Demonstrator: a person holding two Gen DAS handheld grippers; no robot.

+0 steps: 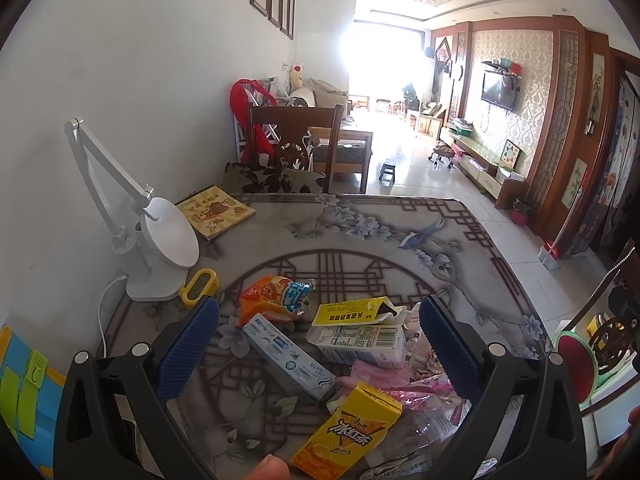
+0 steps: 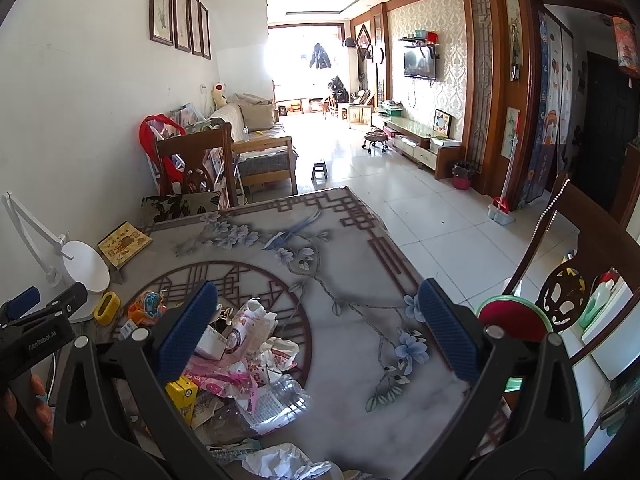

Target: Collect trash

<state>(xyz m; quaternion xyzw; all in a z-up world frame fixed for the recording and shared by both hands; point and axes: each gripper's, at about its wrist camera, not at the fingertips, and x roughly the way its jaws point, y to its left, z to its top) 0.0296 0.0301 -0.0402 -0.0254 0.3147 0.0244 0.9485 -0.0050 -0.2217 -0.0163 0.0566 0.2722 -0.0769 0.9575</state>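
Trash lies in a heap on the patterned table (image 1: 360,232). In the left wrist view I see an orange snack bag (image 1: 272,296), a blue toothpaste box (image 1: 288,356), a white milk carton (image 1: 360,340), a yellow iced-tea carton (image 1: 348,432) and pink wrappers (image 1: 384,384). My left gripper (image 1: 318,320) is open and empty above the heap. In the right wrist view, the crushed clear bottle (image 2: 280,396), white wrappers (image 2: 256,324) and the yellow carton (image 2: 182,396) lie low left. My right gripper (image 2: 318,308) is open and empty, over bare table to the right of the heap.
A white desk lamp (image 1: 160,240), a yellow object (image 1: 200,284) and a yellow book (image 1: 216,212) stand at the table's left. A wooden chair (image 1: 296,148) is at the far edge. A red round bin (image 2: 512,316) sits right of the table. My left gripper shows in the right wrist view (image 2: 40,320).
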